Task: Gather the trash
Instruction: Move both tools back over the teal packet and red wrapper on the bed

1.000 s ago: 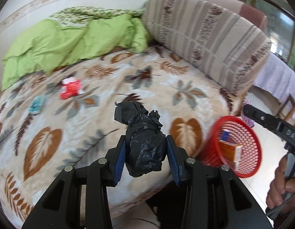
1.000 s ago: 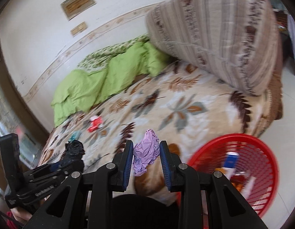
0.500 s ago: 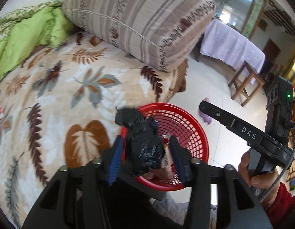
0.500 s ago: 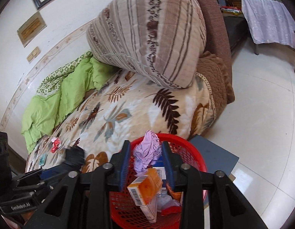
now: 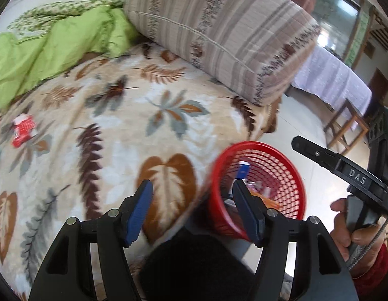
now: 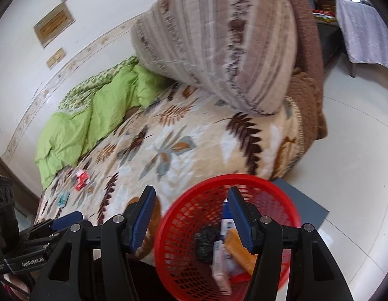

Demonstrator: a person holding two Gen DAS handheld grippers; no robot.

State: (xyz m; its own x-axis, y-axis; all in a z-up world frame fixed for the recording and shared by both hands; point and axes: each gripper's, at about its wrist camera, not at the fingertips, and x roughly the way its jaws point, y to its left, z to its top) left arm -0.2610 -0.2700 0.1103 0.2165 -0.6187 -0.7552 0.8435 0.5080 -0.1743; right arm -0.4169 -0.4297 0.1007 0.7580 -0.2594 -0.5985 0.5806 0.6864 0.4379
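A red mesh basket (image 6: 244, 179) stands on the floor against the bed; it also shows in the left wrist view (image 5: 298, 175). In it lie a black bag wad (image 6: 206, 243), an orange box (image 6: 240, 252) and other packets. My right gripper (image 6: 190, 209) is open and empty above the basket's left rim. My left gripper (image 5: 192, 204) is open and empty over the bed edge, just left of the basket. A red wrapper (image 5: 23, 130) and a teal packet (image 6: 63, 198) lie on the leaf-pattern blanket (image 5: 118, 130). The red wrapper also shows in the right wrist view (image 6: 81, 179).
A big striped bolster (image 5: 219, 32) and a green quilt (image 5: 50, 45) lie at the back of the bed. A dark mat (image 6: 304, 203) lies on the tiled floor by the basket. A cloth-covered table (image 5: 337, 82) and wooden stool (image 5: 349, 125) stand to the right.
Both grippers opened over the basket: the left let go of the black bag, the right let go of the purple wad. The black bag now lies in the basket. Both grippers swung back toward the bed.
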